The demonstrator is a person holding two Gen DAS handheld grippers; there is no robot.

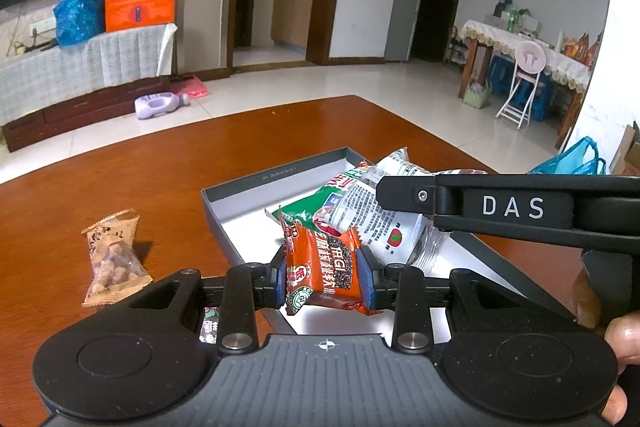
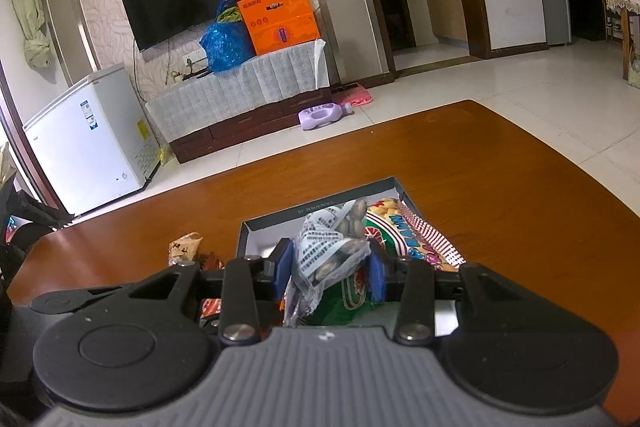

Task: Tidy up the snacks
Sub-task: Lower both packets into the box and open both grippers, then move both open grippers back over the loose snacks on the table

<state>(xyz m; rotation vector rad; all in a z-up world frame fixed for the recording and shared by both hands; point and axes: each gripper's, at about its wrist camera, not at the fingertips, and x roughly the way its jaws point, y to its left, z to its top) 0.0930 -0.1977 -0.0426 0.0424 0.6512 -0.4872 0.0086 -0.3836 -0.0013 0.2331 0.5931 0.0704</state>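
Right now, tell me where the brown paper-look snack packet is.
The brown paper-look snack packet lies flat on the wooden table, left of the grey shallow box in the left wrist view, outside it.

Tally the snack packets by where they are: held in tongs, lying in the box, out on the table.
Held in tongs: 2, the orange packet and the clear printed packet
Lying in the grey box: 1, the green packet
On the table: 1, the brown packet
Total: 4
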